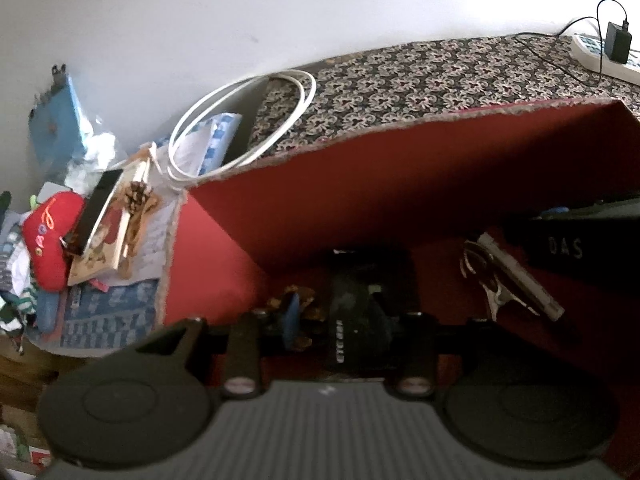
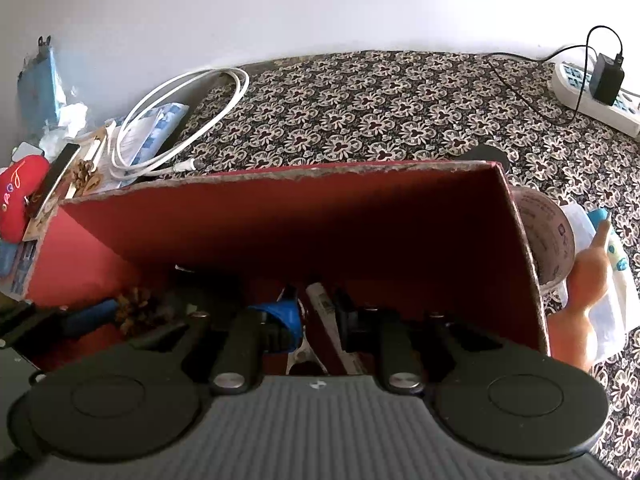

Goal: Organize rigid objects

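Two tongs point(image 1: 348, 320) point(image 2: 312, 320), one red box point(image 2: 280, 216), one pine cone point(image 2: 134, 312)

Plain white wall point(image 2: 280, 8), surface draped in dark floral-patterned cloth point(image 2: 380, 112), bright even daylight

Tabletop point(image 2: 360, 112): covered in a dark cloth with a pale floral print, set against a white wall. On it stood a red box point(image 2: 280, 216), open-topped. A white coiled cable point(image 2: 180, 120) lay at the far left edge. A white power strip point(image 2: 592, 100) with a black charger point(image 2: 608, 76) plugged in sat at the far right corner. An orange gourd point(image 2: 588, 300) and a round jar point(image 2: 548, 236) rested just right of the box.
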A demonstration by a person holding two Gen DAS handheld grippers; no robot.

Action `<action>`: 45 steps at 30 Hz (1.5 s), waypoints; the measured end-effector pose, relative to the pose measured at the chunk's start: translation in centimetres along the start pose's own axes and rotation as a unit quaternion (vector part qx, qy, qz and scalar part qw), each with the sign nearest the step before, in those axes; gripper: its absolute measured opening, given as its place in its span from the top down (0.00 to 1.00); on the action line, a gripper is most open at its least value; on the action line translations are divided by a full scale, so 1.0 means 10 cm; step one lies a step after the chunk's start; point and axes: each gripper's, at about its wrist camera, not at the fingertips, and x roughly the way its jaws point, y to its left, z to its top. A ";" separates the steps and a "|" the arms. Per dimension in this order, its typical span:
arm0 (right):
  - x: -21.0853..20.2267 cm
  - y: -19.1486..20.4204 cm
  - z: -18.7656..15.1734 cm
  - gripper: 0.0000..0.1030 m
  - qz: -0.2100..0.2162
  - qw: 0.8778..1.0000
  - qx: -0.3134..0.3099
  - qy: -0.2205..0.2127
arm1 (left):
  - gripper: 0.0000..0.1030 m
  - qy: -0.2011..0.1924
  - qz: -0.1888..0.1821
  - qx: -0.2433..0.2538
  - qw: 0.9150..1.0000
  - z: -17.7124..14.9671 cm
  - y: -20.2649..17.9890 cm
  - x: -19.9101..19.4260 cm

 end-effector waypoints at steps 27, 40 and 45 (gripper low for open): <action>0.02 -0.02 0.00 0.96 -0.030 0.999 0.019 0.007 | 0.36 -0.014 -0.029 0.003 0.999 0.00 0.01 -0.03; 0.01 0.00 -0.01 0.95 -0.028 0.999 0.017 -0.003 | 0.36 -0.013 -0.036 0.005 0.999 0.02 0.02 -0.01; -0.02 0.00 -0.02 0.95 -0.029 0.999 0.017 -0.012 | 0.36 -0.014 -0.041 0.004 0.999 0.02 0.03 -0.01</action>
